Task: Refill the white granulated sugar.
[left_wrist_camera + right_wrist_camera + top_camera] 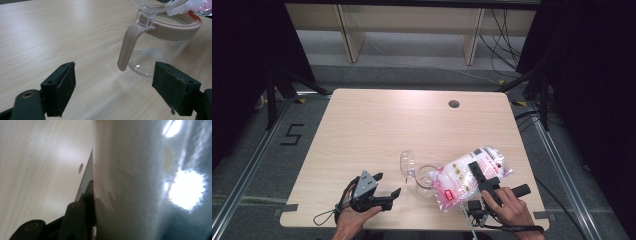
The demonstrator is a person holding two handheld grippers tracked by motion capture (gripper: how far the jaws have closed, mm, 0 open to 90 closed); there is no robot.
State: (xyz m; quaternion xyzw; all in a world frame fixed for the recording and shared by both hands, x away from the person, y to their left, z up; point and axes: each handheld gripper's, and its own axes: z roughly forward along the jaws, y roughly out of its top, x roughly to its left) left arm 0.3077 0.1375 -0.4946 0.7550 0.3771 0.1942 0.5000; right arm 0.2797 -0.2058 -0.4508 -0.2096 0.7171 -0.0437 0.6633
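My right tool [482, 176] clamps the white-filled plastic bag [462, 177], tilted over the open glass jar [424, 177] near the desk's [377, 125] front edge. My left tool [384, 192] rests agape, empty.

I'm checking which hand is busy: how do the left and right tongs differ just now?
The left tongs stand open and hold nothing, jaws apart short of the glass jar; the right tongs are clamped on the white bag. The left tongs sit low by the table; the right tongs tilt the bag toward the jar. Both have black jaws.
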